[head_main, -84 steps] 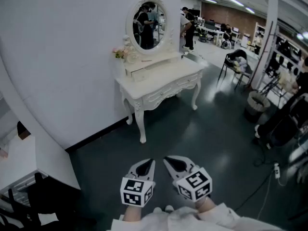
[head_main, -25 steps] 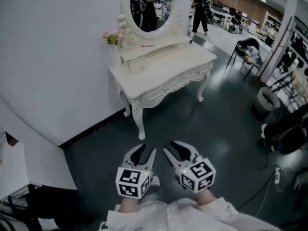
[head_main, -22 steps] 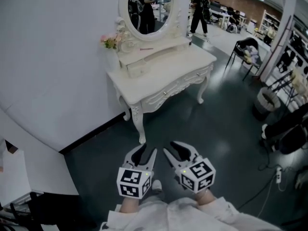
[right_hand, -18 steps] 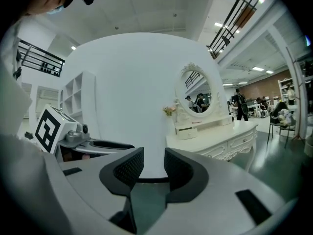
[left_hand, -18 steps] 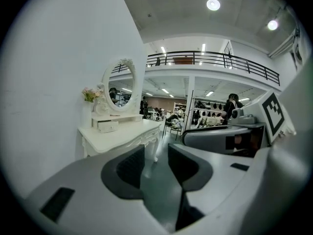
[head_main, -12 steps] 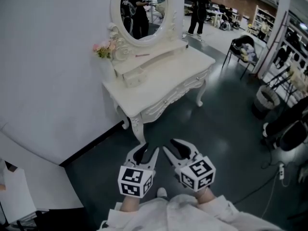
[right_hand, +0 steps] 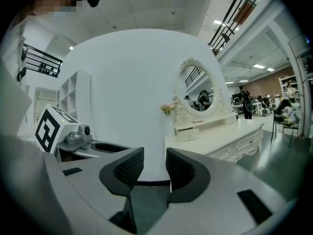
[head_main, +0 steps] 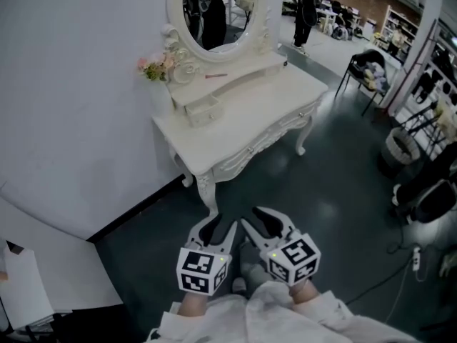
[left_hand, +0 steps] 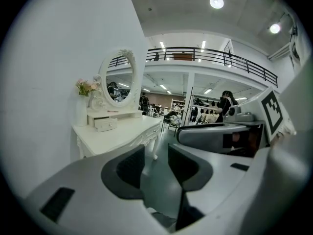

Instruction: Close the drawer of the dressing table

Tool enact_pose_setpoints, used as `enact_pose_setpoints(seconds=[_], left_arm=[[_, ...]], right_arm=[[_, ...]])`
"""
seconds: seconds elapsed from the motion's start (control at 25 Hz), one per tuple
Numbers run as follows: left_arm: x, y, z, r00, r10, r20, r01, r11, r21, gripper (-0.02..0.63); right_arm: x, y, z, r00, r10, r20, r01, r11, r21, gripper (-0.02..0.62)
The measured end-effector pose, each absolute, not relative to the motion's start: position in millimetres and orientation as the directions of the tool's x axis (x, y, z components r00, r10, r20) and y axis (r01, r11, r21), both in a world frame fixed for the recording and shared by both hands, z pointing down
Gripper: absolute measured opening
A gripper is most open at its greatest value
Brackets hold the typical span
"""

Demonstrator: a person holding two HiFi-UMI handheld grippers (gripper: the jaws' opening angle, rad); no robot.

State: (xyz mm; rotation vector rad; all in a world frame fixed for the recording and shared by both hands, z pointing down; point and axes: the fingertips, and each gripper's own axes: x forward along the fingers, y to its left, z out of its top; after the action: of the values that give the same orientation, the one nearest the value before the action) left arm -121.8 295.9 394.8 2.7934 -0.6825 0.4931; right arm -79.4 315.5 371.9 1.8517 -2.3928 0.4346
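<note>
1. The white dressing table (head_main: 239, 131) stands against the white wall, with an oval mirror (head_main: 214, 9) above it and pink flowers (head_main: 153, 64) at its left end.
2. Its small drawer (head_main: 202, 111) sits in the raised shelf under the mirror, towards the left end, and is pulled out a little over the tabletop.
3. The left gripper (head_main: 218, 227) hangs low over the dark floor (head_main: 335, 191), jaws apart with nothing between them.
4. The right gripper (head_main: 260, 224) is just beside it, jaws likewise apart and empty.
5. Both grippers point towards the table but are well apart from it; the drawer lies ahead of them, above and slightly left in the head view, beyond the table's front leg (head_main: 208, 191).
</note>
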Motion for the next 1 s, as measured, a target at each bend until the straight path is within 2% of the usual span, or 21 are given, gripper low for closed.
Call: enact_pose_setpoints(seconds=[0.32,1.0], left_arm=[[-99.8,247.4,402.1,0.814,-0.437,0.384,-0.521,-0.841,0.149,0.132],[-10.3,90.6,381.5,0.753,-0.564,0.338,-0.636,-0.756,0.155,0.132]], right_arm=[[-61.3,261.1,379.4,-0.331,-0.91,0.249,-0.939,0.294,-0.177,0.12],[44.0,114.8,357.4,-0.441,-0.865,0.24,-0.897,0.42,-0.135,0.12]])
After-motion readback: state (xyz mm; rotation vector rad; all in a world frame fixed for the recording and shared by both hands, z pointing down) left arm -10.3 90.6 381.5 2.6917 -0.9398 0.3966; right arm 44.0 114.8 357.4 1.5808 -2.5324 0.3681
